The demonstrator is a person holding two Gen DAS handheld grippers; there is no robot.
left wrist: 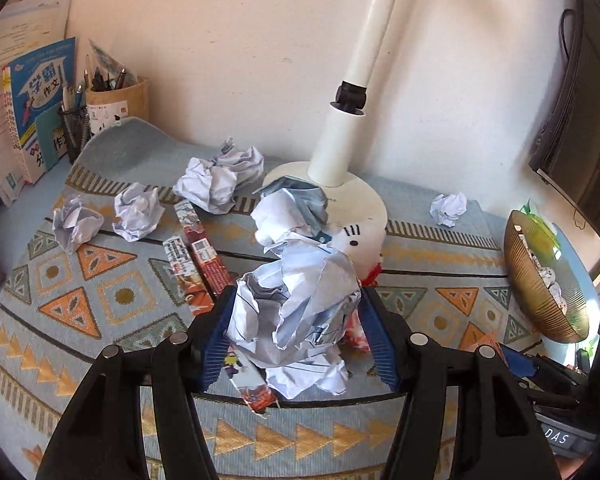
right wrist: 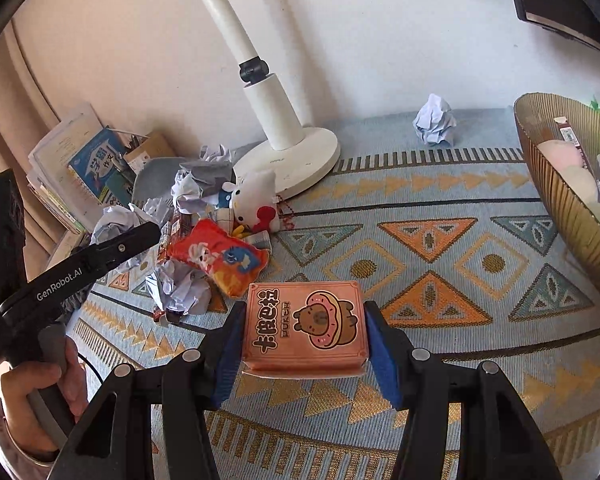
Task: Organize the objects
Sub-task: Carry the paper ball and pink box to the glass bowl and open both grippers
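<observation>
A large crumpled white paper ball [left wrist: 296, 296] sits between the blue pads of my left gripper [left wrist: 298, 314], which is shut on it, above a long snack packet [left wrist: 256, 392]. In the right wrist view my right gripper [right wrist: 304, 320] is shut on an orange poker card box [right wrist: 306, 330] printed with a bear in a doughnut, held over the patterned mat [right wrist: 440, 248]. More crumpled paper balls [left wrist: 208, 184] lie on the mat at the back left, and one paper ball [right wrist: 434, 122] lies alone by the wall.
A white fan base [right wrist: 300, 156] and pole stand at the back. A white cat plush [right wrist: 256, 200] and a red snack bag [right wrist: 220, 256] lie beside it. A gold ribbed bowl [right wrist: 560, 184] holding items stands at right. Books [left wrist: 32, 108] and pen holders [left wrist: 116, 100] stand at far left.
</observation>
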